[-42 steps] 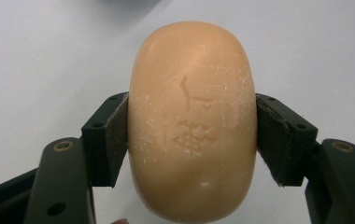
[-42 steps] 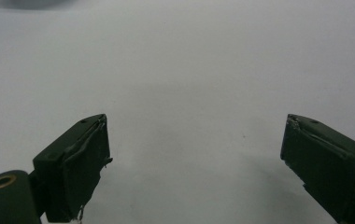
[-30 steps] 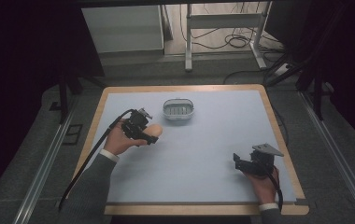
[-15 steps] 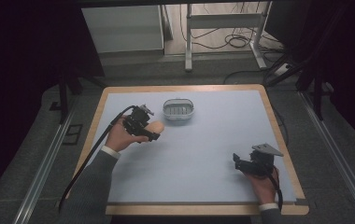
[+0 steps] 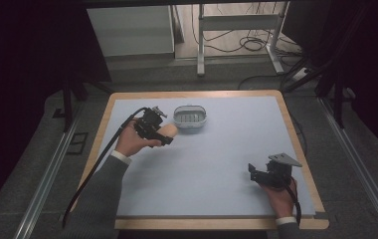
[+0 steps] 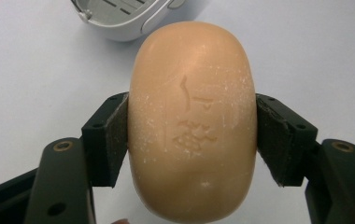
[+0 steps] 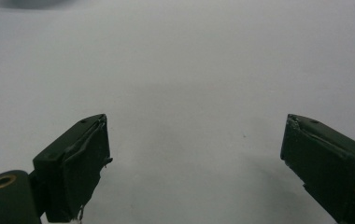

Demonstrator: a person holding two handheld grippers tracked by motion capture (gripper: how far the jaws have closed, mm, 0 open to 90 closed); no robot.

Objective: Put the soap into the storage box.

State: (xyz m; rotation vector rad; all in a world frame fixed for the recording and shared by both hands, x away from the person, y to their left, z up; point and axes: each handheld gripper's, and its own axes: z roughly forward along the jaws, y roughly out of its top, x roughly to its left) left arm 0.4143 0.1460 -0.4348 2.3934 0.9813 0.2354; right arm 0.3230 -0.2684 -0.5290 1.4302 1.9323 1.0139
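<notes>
The left gripper [image 5: 166, 133] pinches a bar of soap [image 6: 192, 121] between its jaws just beside the soap dish [image 5: 190, 118], likely about to carry it over and lower it in, while the right gripper [image 5: 254, 172], jaws spread, rests well apart on the surface [image 5: 217, 164].

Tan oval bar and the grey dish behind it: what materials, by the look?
Tan bar: likely soap, matte and waxy, with stamped characters and a whitish powdery bloom. Grey dish: probably moulded plastic, smooth with a slight sheen, with slots in its floor.
</notes>
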